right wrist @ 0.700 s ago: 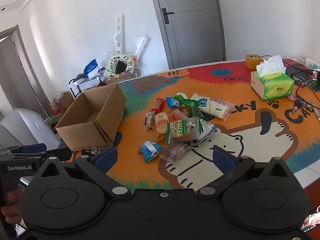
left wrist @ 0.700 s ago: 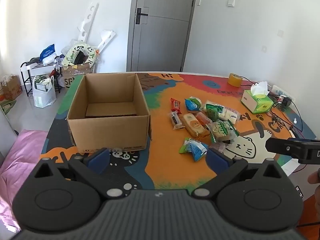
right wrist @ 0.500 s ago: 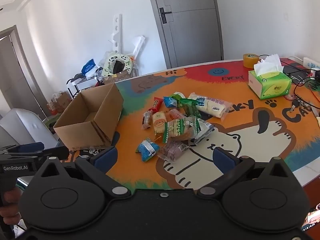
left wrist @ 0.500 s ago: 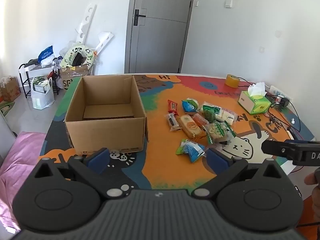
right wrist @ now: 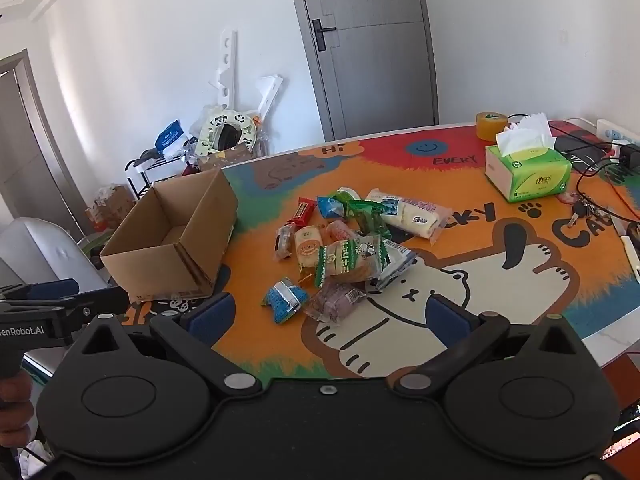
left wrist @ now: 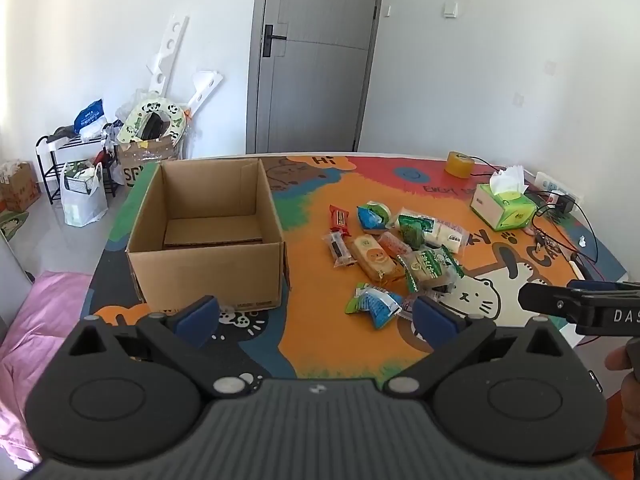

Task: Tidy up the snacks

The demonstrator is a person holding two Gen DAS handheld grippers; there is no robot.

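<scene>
An open, empty cardboard box (left wrist: pixel 208 236) (right wrist: pixel 176 240) stands on the left of the colourful table mat. A heap of wrapped snacks (left wrist: pixel 400 252) (right wrist: pixel 344 248) lies to its right: a blue-and-green packet (left wrist: pixel 374 304) (right wrist: pixel 285 299) nearest me, a green-labelled bun (right wrist: pixel 350 260), a long white packet (right wrist: pixel 412 212), a red bar (left wrist: pixel 339 219). My left gripper (left wrist: pixel 318 318) hangs open above the table's near edge, in front of the box. My right gripper (right wrist: pixel 328 318) is open too, just short of the heap. Nothing sits between either pair of fingers.
A green tissue box (right wrist: pixel 528 170) and a roll of yellow tape (right wrist: pixel 491 125) sit at the far right, with keys and cables (right wrist: pixel 588 208) beside them. A shoe rack and bags (left wrist: pixel 84 176) stand by the wall beyond the table. A pink cloth (left wrist: pixel 40 320) lies at the left.
Both grippers have drawn back and risen slightly, so the box and snacks look a little farther off. Both stay open; nothing on the table has moved.
</scene>
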